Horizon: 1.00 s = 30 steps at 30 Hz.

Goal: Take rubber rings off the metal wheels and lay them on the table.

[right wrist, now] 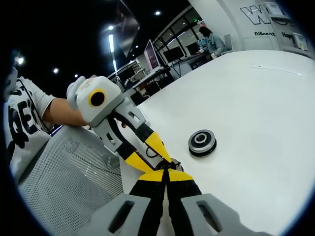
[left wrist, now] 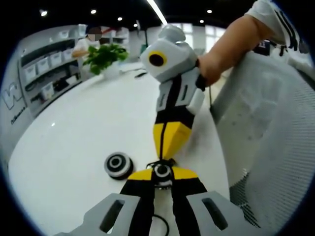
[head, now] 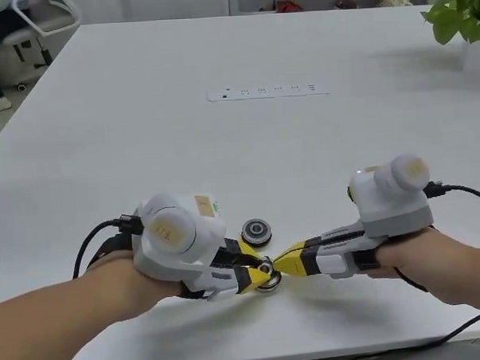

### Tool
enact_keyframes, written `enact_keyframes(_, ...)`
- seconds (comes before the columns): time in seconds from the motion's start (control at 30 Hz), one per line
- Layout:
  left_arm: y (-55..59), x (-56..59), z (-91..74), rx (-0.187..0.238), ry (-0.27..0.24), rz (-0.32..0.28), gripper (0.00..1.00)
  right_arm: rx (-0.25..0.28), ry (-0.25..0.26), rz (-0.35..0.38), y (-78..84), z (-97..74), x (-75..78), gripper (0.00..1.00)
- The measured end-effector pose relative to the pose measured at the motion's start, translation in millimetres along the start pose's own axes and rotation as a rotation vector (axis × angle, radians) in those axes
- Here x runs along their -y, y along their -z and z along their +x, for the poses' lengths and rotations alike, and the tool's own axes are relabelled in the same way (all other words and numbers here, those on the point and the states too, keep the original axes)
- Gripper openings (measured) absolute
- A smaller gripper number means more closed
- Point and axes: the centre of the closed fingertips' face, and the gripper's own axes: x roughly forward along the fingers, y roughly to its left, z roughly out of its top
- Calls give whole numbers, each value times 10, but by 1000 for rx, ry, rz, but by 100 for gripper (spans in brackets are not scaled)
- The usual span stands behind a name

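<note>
- The left tongs (left wrist: 162, 172) clench a small metal wheel (left wrist: 161, 169) low at the near side of the white tabletop (head: 223, 157).
- The right tongs (right wrist: 167, 175), jaws pressed together, meet that wheel's rim head-on. Whether its rubber ring is caught between them is too small to tell.
- A second wheel (head: 257, 232) lies flat just beyond, black rubber ring (right wrist: 202, 152) still on.
- The wheels look hard, dense and slick, the rings soft and stretchy. They are likely best pinched at the outer edge and rolled off.
- A large "W" (right wrist: 253, 12) marks the far wall; the smaller lettering is unreadable.
</note>
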Motion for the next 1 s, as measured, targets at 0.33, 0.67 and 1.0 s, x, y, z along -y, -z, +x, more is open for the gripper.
enact_keyframes(0.33,-1,8,-3,3,1,1,12,10,-22,7,-15,-4,-28,0)
enact_keyframes(0.67,-7,11,-1,3,-3,5,12,9,-30,15,16,-39,-12,0)
enact_keyframes(1.0,-10,-9,-10,32,19,-41,14,0,-11,30,55,-61,53,0)
